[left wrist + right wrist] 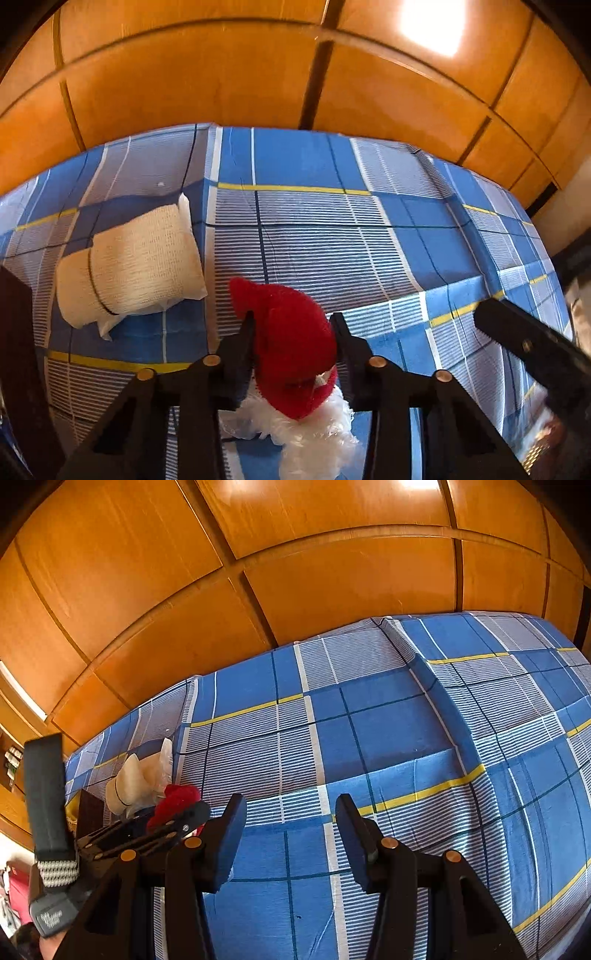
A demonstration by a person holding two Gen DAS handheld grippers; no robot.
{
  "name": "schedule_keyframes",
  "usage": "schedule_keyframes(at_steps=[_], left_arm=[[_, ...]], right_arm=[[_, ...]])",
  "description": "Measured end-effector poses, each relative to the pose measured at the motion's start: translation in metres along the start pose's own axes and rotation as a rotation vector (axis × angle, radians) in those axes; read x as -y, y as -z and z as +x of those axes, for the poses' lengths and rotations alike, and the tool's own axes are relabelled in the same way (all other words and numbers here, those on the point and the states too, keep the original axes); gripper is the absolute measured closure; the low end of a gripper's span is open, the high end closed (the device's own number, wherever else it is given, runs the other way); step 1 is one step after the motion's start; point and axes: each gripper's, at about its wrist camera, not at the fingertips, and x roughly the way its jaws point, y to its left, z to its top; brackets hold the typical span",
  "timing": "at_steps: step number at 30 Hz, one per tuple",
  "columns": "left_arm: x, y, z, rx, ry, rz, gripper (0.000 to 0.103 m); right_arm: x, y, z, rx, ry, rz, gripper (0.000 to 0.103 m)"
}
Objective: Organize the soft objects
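Observation:
A red fuzzy soft item (291,350) with crinkled white plastic under it lies on the blue checked bed sheet (332,236). My left gripper (293,315) is shut on it, both pads pressing its sides. In the right wrist view the same red item (181,797) shows at the left with the left gripper (177,823) around it. A cream knitted bundle in clear wrap (140,262) lies on the sheet just left of and beyond the red item, and also shows as the cream bundle (129,782). My right gripper (291,801) hangs open over bare sheet, holding nothing.
Orange wooden wardrobe panels (221,92) rise right behind the bed's far edge. A dark upright object (18,332) stands at the left. One finger of the right gripper (524,343) reaches in from the right. A wrist strap (46,794) and shelves (11,760) show at far left.

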Motion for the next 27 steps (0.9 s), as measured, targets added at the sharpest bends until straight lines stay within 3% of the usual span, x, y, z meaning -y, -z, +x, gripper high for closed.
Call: schedule_keyframes(at_steps=[10,19,27], left_arm=[[-0.03,0.024,-0.077,0.152,0.053,0.006,0.067],[-0.057,0.078,-0.121,0.148,0.047,0.017,0.067],[-0.077,0.118,-0.149,0.153,0.057,0.013,0.067]], right_arm=[[-0.001,0.002,0.004,-0.01,0.015,-0.011,0.053],[-0.023,0.014,0.016,-0.044,-0.004,-0.131,0.053],[-0.071,0.035,0.02,-0.059,-0.087,-0.368,0.053]])
